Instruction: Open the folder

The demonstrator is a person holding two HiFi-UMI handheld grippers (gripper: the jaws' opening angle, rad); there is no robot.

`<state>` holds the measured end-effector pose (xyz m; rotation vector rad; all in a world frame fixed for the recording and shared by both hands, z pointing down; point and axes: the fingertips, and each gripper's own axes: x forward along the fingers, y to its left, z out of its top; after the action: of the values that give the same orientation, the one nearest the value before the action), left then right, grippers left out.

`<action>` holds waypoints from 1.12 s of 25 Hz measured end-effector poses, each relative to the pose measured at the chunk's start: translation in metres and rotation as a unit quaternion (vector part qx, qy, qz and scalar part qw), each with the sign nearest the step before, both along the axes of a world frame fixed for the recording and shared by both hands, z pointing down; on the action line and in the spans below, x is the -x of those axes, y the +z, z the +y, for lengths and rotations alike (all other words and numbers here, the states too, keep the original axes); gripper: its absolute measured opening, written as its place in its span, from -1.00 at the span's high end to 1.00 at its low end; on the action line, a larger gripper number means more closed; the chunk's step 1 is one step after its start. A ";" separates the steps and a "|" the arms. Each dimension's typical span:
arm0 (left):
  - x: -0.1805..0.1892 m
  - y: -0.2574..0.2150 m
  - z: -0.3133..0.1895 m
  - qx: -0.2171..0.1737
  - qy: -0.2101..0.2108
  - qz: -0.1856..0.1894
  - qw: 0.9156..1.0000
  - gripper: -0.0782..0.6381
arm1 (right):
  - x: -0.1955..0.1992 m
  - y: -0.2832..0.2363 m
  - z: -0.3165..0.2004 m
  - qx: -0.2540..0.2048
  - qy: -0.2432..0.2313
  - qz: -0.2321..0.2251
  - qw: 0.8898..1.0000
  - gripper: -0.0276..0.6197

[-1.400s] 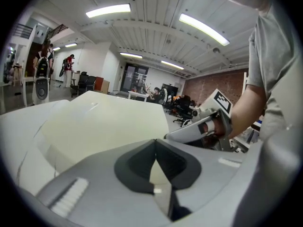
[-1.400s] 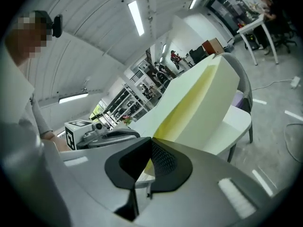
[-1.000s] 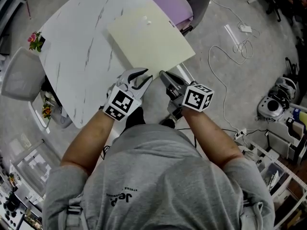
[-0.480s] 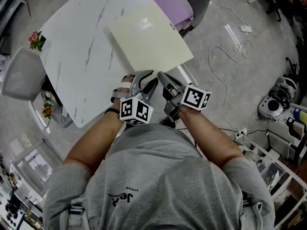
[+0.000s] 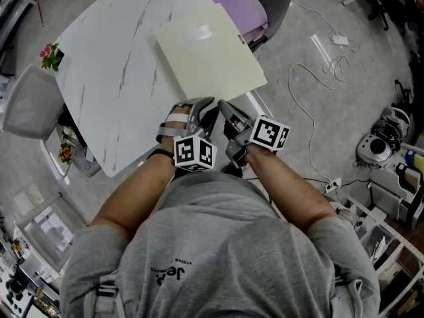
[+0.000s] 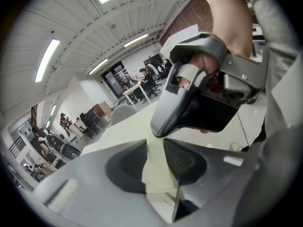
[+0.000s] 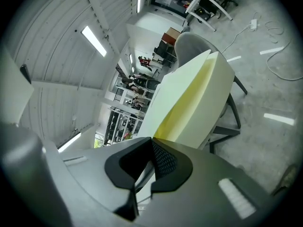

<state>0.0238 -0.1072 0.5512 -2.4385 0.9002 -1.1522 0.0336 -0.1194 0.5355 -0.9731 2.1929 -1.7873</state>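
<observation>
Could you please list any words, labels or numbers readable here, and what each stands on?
Shirt print: upside down, too blurred to read.
Marker cubes on left hand-held gripper and right hand-held gripper: coded squares, no words.
Folder: nothing legible.

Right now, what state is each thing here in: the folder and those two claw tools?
folder: lying on the table, covers barely parted at the near edge.
left gripper: jaws apart, just been closing, folder edge between them, not pinched.
right gripper: jaws shut on the folder's edge.
</observation>
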 end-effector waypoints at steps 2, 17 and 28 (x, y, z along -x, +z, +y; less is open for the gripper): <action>0.000 0.000 0.000 0.003 0.001 0.001 1.000 0.35 | 0.000 0.002 0.000 0.001 -0.007 -0.003 1.000 0.90; 0.011 -0.009 -0.010 0.060 -0.014 0.047 0.997 0.51 | -0.013 0.011 -0.004 -0.159 -0.093 0.184 0.965 0.89; 0.010 -0.003 -0.008 0.077 -0.012 0.049 0.996 0.51 | -0.004 0.012 -0.007 -0.182 -0.092 0.222 0.953 0.90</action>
<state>0.0133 -0.1155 0.5481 -2.6350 0.9012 -1.1569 0.0375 -0.1263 0.5473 -1.2011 2.8348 -1.2289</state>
